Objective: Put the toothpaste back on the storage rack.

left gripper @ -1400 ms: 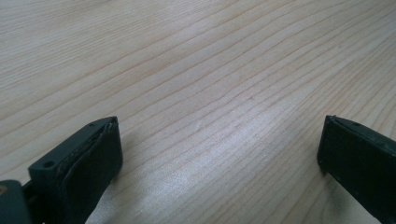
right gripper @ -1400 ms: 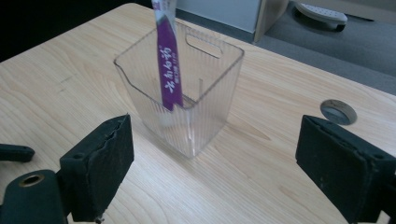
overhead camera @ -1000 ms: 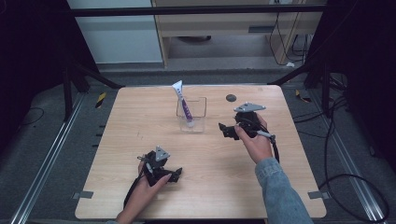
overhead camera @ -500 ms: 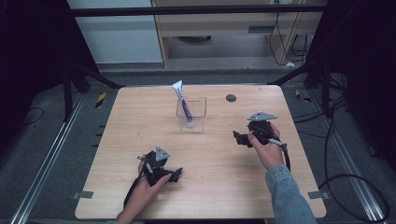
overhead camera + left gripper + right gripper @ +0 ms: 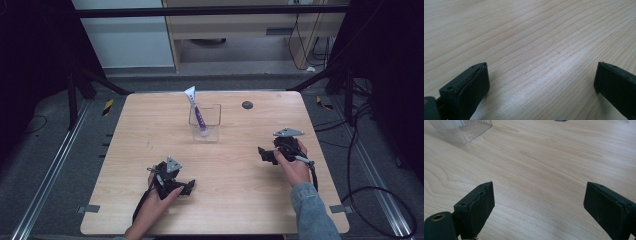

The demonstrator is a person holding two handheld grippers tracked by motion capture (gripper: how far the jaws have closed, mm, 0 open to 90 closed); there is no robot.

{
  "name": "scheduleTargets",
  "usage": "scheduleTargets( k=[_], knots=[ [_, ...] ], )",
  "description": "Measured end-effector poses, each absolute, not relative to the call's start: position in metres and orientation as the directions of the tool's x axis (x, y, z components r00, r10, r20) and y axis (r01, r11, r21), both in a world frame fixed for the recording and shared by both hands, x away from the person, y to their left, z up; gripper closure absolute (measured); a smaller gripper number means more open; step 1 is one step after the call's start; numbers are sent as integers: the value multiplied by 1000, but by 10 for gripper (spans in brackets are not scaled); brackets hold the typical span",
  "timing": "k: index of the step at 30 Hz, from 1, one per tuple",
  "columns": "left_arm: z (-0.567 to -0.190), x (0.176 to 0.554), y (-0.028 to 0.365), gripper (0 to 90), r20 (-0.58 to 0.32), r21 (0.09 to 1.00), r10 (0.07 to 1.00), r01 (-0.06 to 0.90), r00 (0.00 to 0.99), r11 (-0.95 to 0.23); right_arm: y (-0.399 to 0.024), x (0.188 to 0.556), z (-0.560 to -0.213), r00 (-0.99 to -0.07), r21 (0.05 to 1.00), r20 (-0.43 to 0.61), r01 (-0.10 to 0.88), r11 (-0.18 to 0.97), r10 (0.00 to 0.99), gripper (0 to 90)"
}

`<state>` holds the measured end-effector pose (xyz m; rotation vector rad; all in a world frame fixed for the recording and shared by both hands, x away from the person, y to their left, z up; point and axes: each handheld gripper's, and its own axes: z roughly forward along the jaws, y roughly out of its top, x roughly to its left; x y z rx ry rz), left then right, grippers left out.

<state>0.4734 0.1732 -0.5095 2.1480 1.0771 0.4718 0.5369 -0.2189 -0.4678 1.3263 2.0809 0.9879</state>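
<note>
A white-and-purple tube (image 5: 196, 111) stands tilted in a clear box (image 5: 205, 123) on the far middle of the desk (image 5: 130, 135), its flat crimped end sticking up above the rim and leaning to the left. Nothing holds it; both grippers are well apart from the box, on the near half of the desk.

The right gripper (image 5: 264, 153) sits to the right of the box and nearer the person, pointing left. Its jaws are released, spread wide with only bare wood between them, as the right gripper view makes plain (image 5: 537, 202); a corner of the box (image 5: 464, 130) shows at the top left of that view. The left gripper (image 5: 186, 187) rests low at the near left, its jaws likewise released and empty over the wood grain (image 5: 541, 82).

A small dark round mark (image 5: 247, 104) lies on the desk just right of the box; what it is cannot be told.

Judged from this layout, putting the tube into the box looks done: the tube is in, free of both grippers, and propped by the box wall. What seems left is little, perhaps only bringing the hands to rest near the person, since no other loose thing lies on the desk to be handled
</note>
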Motion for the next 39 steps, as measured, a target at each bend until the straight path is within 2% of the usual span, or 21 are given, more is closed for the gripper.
scheduleTargets(
  k=[16, 39],
  knots=[
    [-509, 473, 173, 0, 18, 710, 806, 560, 592, -427, -224, 535, -485, -410, 770, -8, 579, 267, 912, 100],
    [-509, 473, 173, 0, 18, 710, 806, 560, 592, -427, -242, 544, -509, -298, 780, 30, 605, 164, 954, 92]
  ],
)
